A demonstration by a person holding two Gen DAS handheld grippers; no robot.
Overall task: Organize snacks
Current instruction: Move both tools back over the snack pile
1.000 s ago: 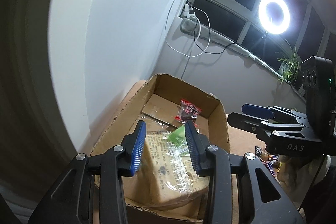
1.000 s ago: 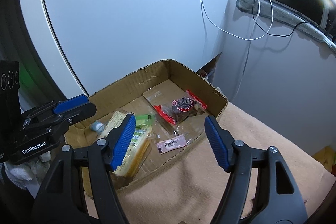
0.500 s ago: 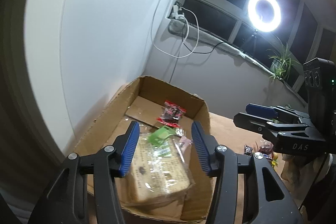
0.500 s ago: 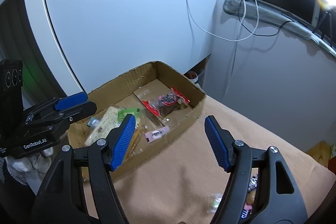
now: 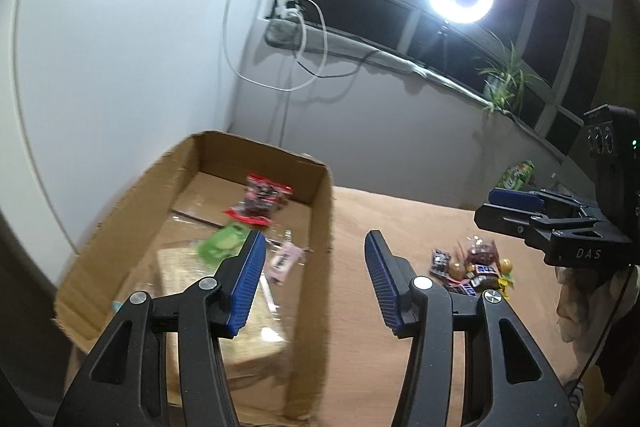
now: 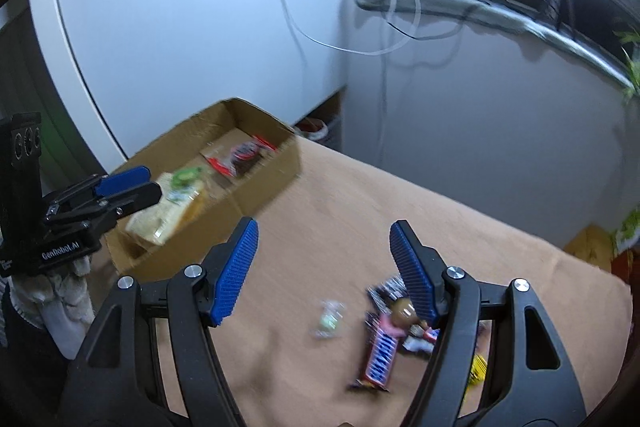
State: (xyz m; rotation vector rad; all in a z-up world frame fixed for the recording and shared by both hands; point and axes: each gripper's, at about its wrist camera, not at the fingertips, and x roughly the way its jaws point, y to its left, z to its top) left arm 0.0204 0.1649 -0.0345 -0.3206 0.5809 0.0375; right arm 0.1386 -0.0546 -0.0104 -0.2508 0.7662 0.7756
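Since both pairs of jaws stand apart with nothing between them, we treat this moment as the approach to the next pick. Nearest in the right wrist view, the right gripper (image 6: 322, 269) hangs over the loose snack pile (image 6: 394, 331) on the tan-covered table (image 6: 360, 211); its jaws are wide and empty. We judge the long chocolate bar (image 6: 378, 357) to be the stiffest item there: light, with a slick foil wrapper, best taken across its short width near the middle so that it does not pivot. The small clear-wrapped sweet (image 6: 328, 319), lying apart from the pile, is light and crinkly and should be pinched across its body, not its twisted ends. The remaining pieces are blurred, and we cannot tell what they are.

Farther off, the left gripper (image 5: 312, 277) sits above the near wall of the cardboard box (image 5: 320, 267), jaws apart and empty. Inside the box lie a large clear-wrapped packet (image 5: 208, 315), soft and likely crushable, a green packet (image 5: 222, 243), a pink sachet (image 5: 284, 261) and, toward the far wall, a red packet (image 5: 260, 199).

Compared with one second ago, the left jaws have spread and no longer frame the large clear-wrapped packet; the left gripper's view has swung toward the open table, bringing the snack pile into sight. The right gripper's view has left the box, which now lies well back on the left, and has come over the pile. Box contents appear unchanged
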